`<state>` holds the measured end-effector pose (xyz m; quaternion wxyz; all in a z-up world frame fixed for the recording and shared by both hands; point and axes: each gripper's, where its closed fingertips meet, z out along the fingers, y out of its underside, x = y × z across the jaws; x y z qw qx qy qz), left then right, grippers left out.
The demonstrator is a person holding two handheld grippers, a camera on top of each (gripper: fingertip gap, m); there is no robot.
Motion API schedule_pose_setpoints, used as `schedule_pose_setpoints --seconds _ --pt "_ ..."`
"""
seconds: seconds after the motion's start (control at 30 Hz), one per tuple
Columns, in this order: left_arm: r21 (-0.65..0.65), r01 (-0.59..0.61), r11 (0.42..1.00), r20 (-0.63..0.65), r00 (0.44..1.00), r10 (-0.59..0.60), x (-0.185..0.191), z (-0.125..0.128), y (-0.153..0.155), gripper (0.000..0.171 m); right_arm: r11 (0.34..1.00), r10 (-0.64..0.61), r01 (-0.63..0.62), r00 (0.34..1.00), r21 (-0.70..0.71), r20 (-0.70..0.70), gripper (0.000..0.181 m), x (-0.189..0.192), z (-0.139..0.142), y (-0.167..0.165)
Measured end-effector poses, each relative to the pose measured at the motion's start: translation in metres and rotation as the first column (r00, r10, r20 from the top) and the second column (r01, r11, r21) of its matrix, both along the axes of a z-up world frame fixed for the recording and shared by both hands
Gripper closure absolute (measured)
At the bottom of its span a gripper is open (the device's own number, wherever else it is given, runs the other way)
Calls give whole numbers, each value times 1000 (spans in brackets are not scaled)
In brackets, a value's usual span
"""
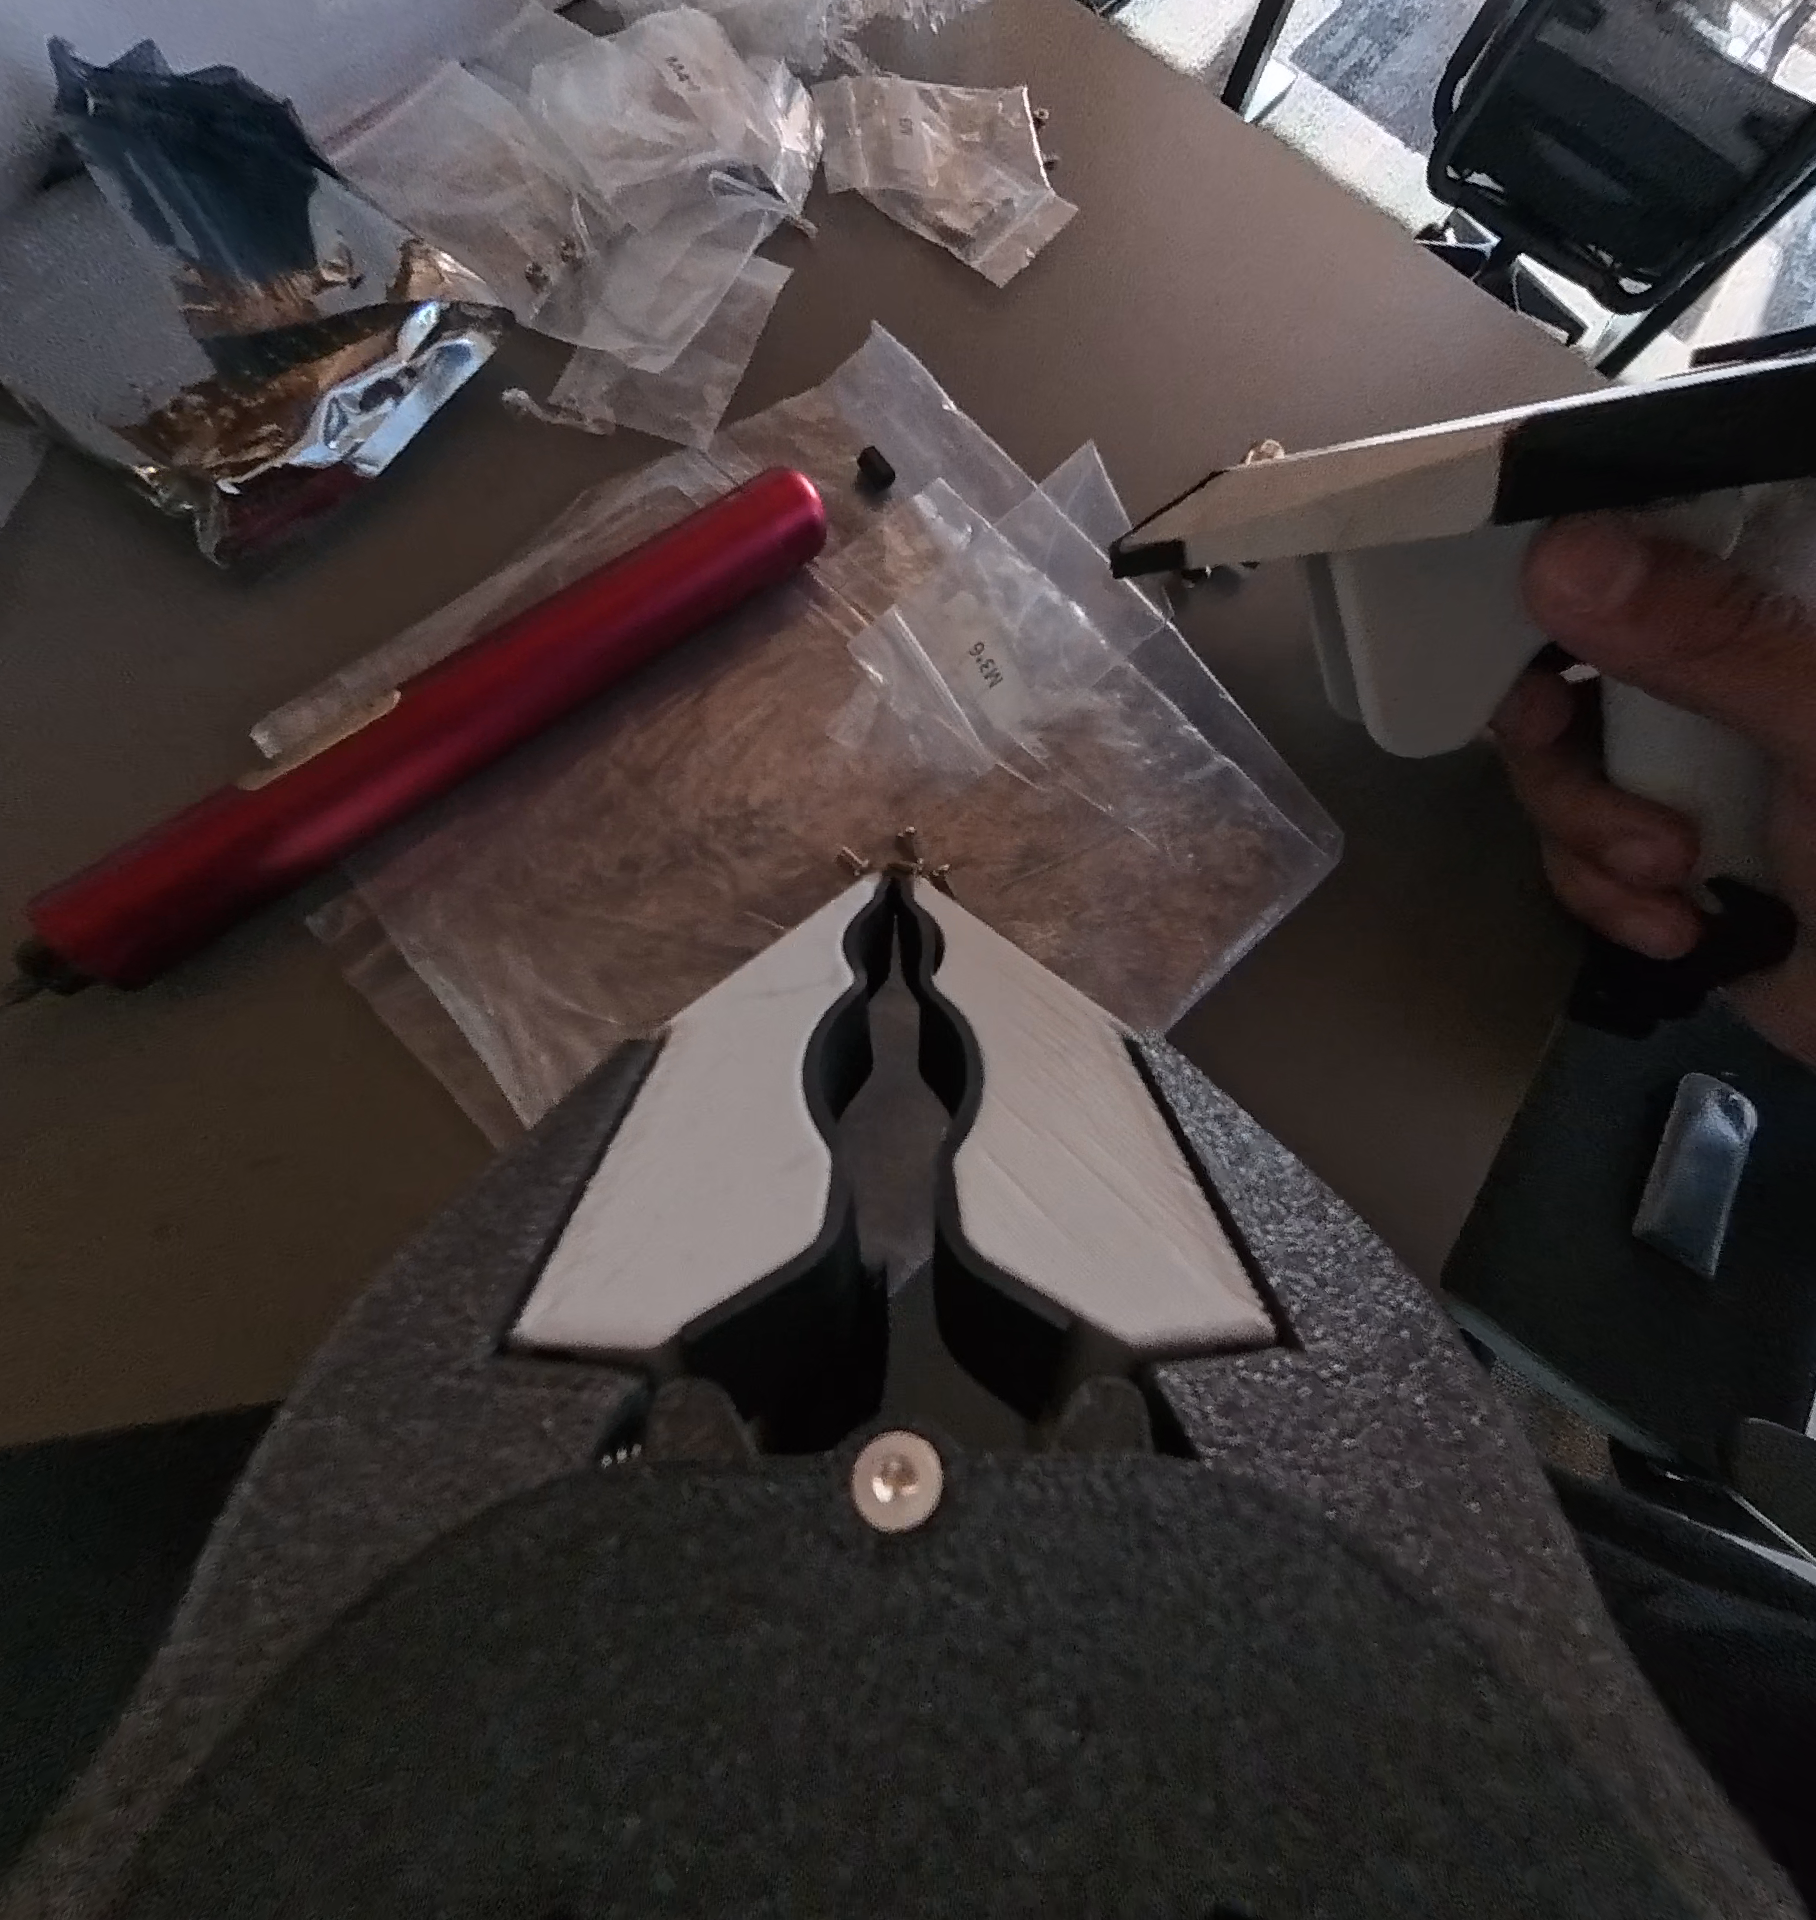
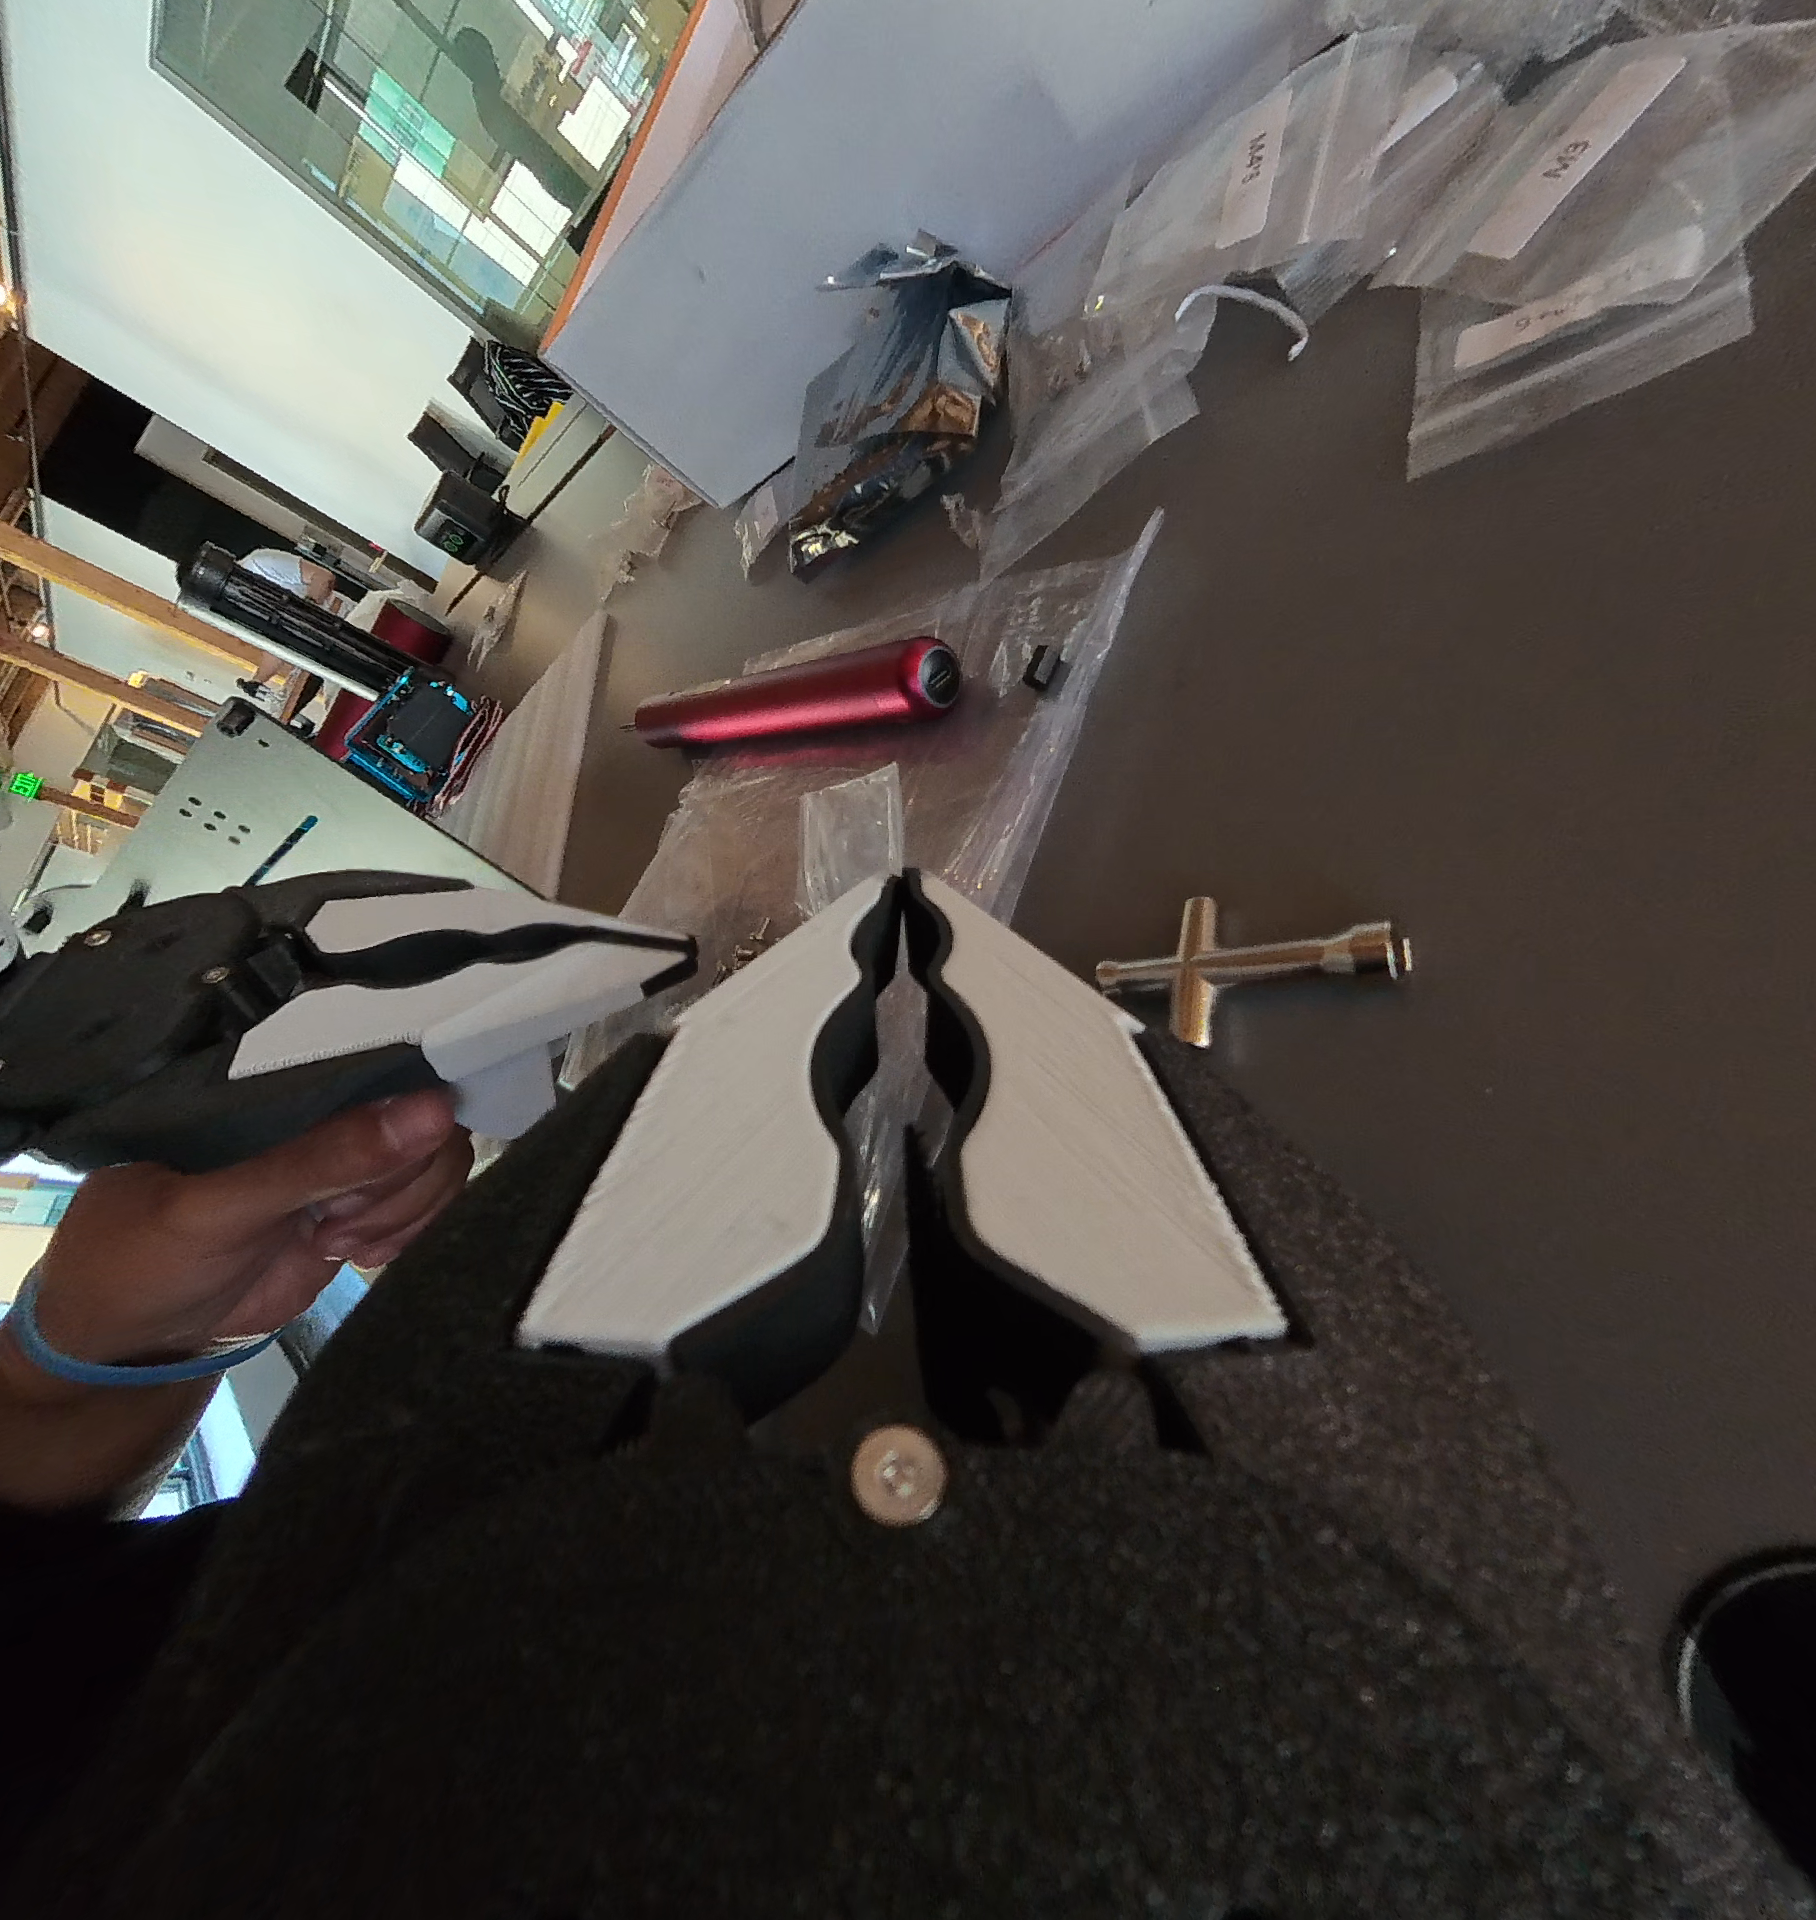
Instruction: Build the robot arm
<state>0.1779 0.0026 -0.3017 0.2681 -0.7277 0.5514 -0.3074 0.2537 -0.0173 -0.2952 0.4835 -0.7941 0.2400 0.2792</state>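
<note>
Landmark: red cylinder (image 1: 426,727), lying flat on the brown tabletop (image 1: 156,1195).

- Beside its round end: small black block (image 1: 870,486), alone on clear plastic.
- Under and toward the camera from it: large clear bags (image 1: 831,790), flat and overlapping; loose small screws (image 1: 899,857) lie on them just at the closed left gripper (image 1: 896,883) tips.
- Beyond it: crumpled foil pouch (image 1: 291,364) standing proud, then a heap of small labelled bags (image 1: 623,208).
- Right of it: right gripper (image 2: 902,881), closed on a clear bag (image 2: 850,831); metal cross-shaped key (image 2: 1252,961) farther out.
- Bare tabletop: near side of the cylinder, and past the key.
</note>
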Motion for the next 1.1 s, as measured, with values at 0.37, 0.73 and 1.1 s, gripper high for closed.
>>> schedule_pose_setpoints --seconds 0.37,0.73,1.1 --pt "4 9 1000 -6 1000 -9 4 -2 -3 171 1000 2 -2 1000 1 1 181 0 0 0" --pt "30 1 1000 -14 1000 0 7 -1 3 171 1000 3 -3 1000 -6 -6 181 0 -1 -1" --pt "-85 89 992 111 991 -80 -24 21 -19 159 984 27 8 980 176 -198 181 -3 38 -12"
